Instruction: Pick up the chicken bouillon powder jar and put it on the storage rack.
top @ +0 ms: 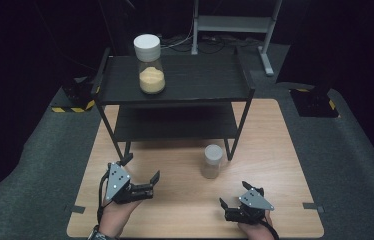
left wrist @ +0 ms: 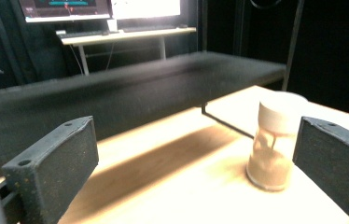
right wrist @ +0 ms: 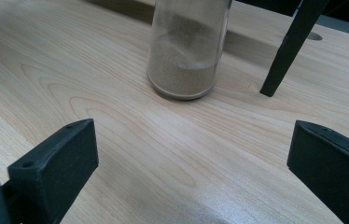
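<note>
Approach step: your left claw point(top: 147, 182) and right claw point(top: 232, 196) both gape, released, flanking the sand-filled jar point(top: 212, 161) standing on the desk point(top: 275, 150) beside the shelf rack's leg point(right wrist: 287, 51). Next, advance one claw around the jar.

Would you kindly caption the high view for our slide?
Two open grippers, left and right, flank a small jar before a black shelf.
</note>
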